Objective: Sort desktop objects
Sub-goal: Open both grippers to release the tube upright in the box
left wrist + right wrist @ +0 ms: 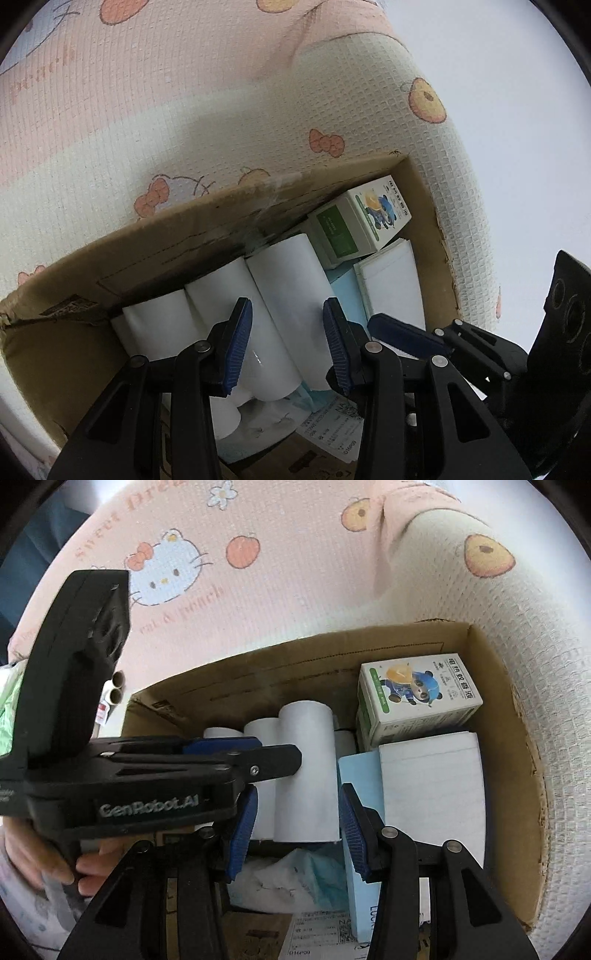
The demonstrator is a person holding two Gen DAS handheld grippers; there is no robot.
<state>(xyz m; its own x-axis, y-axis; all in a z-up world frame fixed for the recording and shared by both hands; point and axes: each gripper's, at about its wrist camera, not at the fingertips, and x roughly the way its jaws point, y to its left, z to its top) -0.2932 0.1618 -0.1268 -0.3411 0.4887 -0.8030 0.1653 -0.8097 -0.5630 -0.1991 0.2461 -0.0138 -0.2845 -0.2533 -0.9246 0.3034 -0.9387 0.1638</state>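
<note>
An open cardboard box (pixel 221 206) (pixel 513 746) holds the sorted things. Several white paper rolls lie side by side in it. My left gripper (pixel 288 306) is shut on the longest white roll (pixel 284 273), one blue pad against each side of it. In the right wrist view this gripper (pixel 291 755) reaches in from the left across that roll (pixel 304 723). My right gripper (pixel 299 786) hangs open above the roll's near end and touches nothing. It shows at the right edge of the left wrist view (pixel 410 328), over the notepad.
In the box's right half are a green-and-white carton with a panda print (pixel 417 694), a white lined notepad (pixel 432 786), a light-blue box on edge (pixel 360 771) and a tissue pack (pixel 288 882). A printed blanket (pixel 295 572) surrounds the box. A hand (pixel 92 871) holds the left gripper.
</note>
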